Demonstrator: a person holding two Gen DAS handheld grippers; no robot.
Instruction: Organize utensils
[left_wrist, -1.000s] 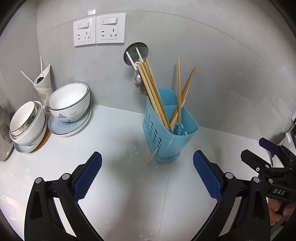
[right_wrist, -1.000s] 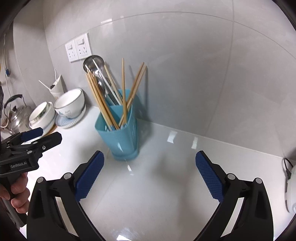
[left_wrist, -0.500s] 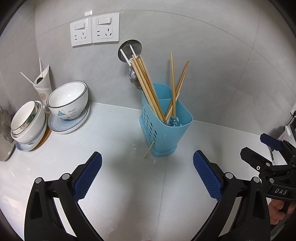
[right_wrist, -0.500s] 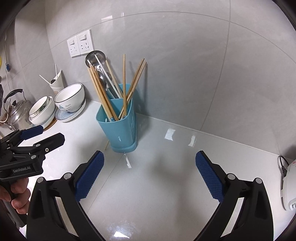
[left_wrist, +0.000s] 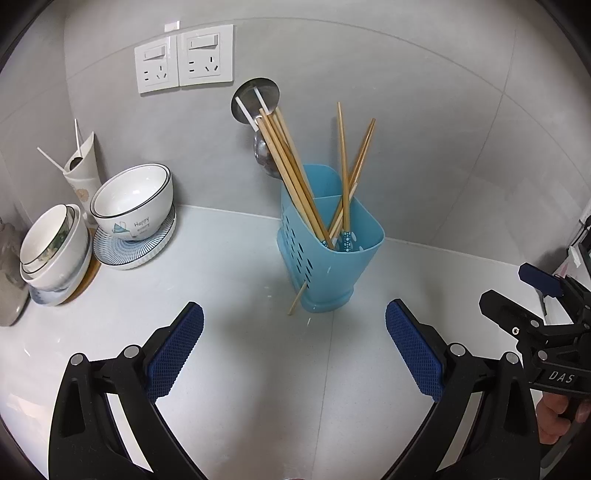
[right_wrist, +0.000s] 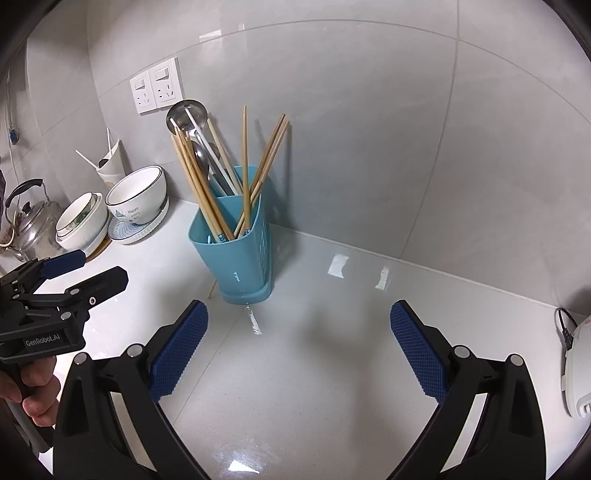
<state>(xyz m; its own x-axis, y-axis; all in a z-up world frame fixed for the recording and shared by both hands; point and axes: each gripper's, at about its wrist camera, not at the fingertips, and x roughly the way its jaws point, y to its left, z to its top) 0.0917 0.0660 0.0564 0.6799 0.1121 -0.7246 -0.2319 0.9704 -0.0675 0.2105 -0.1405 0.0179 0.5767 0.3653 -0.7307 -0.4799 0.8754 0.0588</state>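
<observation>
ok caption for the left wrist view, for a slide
Open left tongs face a blue perforated plastic utensil holder of wooden chopsticks, one tip poking out its side.

Home kitchen: tiled wall w/ sockets (left_wrist: 184, 59), stacked bowls (left_wrist: 133, 201), kettle (right_wrist: 31, 225), white counter (right_wrist: 314, 369).

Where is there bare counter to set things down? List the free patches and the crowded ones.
Free: the counter between the blue holder and both hand-held grippers, and the stretch right of the holder toward the white appliance. A narrower strip lies between holder and bowls. Crowded: the left corner with bowls, plates, cup and kettle.
</observation>
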